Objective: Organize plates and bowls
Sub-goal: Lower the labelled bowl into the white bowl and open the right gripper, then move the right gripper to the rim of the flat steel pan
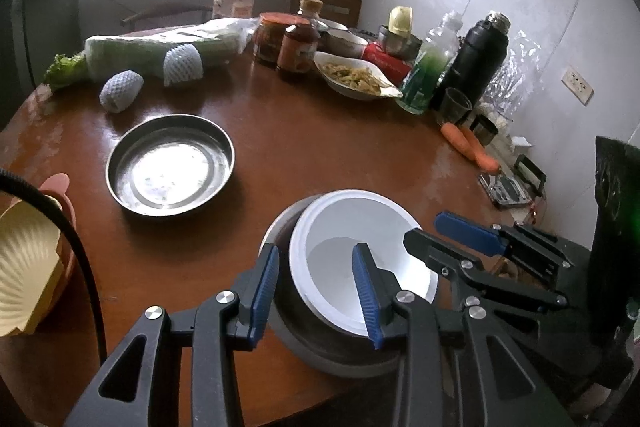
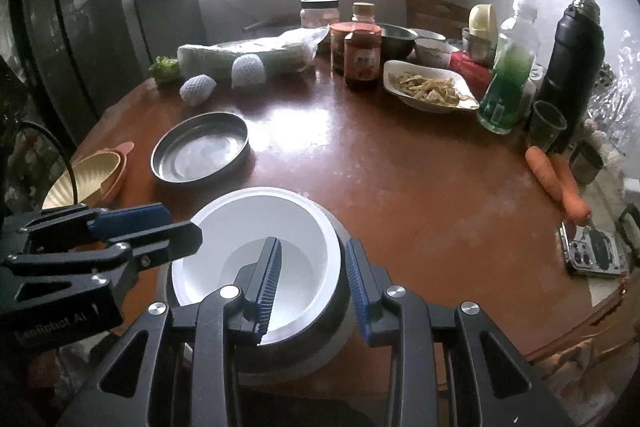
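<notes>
Left wrist view, left gripper (image 1: 316, 291) and right gripper (image 2: 314, 287) each clamped on white bowl (image 1: 360, 227) rim, nested in grey bowl (image 1: 340, 355)

Left gripper (image 1: 316, 291) fingers (image 1: 366, 301) straddling the near rims of a white bowl (image 1: 348, 227) nested in a grey bowl (image 1: 320, 351), right gripper (image 1: 440, 239) at its far side, steel plate (image 1: 170, 165) on brown worktop (image 1: 300, 147)

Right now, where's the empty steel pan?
The steel pan sits on the wooden table left of centre in both views, between the nested white bowl and foam-netted fruit.
</notes>
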{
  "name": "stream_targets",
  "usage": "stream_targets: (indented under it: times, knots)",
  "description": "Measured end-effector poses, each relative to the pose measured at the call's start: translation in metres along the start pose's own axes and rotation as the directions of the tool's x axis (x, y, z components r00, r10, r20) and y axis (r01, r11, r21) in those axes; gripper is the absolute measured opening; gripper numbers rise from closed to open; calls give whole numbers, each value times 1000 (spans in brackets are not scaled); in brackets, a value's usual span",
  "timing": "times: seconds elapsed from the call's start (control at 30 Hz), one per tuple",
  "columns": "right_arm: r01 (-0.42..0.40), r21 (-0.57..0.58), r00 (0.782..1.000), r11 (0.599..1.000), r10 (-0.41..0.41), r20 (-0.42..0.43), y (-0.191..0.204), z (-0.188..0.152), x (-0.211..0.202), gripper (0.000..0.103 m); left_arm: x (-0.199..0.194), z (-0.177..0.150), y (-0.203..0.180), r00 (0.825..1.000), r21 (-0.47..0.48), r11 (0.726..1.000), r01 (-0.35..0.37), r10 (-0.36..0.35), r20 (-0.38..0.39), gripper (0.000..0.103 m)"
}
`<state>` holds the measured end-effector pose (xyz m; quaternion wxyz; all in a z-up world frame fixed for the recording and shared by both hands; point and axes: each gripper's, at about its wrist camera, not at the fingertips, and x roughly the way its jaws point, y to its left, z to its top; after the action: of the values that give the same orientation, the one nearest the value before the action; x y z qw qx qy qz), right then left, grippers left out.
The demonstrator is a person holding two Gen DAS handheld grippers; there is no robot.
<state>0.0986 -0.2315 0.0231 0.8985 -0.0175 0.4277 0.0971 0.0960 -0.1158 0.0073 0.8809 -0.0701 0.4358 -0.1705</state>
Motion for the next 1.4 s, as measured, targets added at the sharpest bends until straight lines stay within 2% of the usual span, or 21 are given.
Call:
stream_targets:
  times: [0.87, 1.4]
  knots:
    - [-31, -21, 1000, 999, 31, 3, 21, 26, 9, 38, -7, 12, 42, 998, -67, 996, -64, 66, 21, 43]
    - [-81, -82, 996, 993, 82, 17, 49, 70, 25, 41, -8, 32, 95, 992, -176, 977, -121, 126, 16, 44]
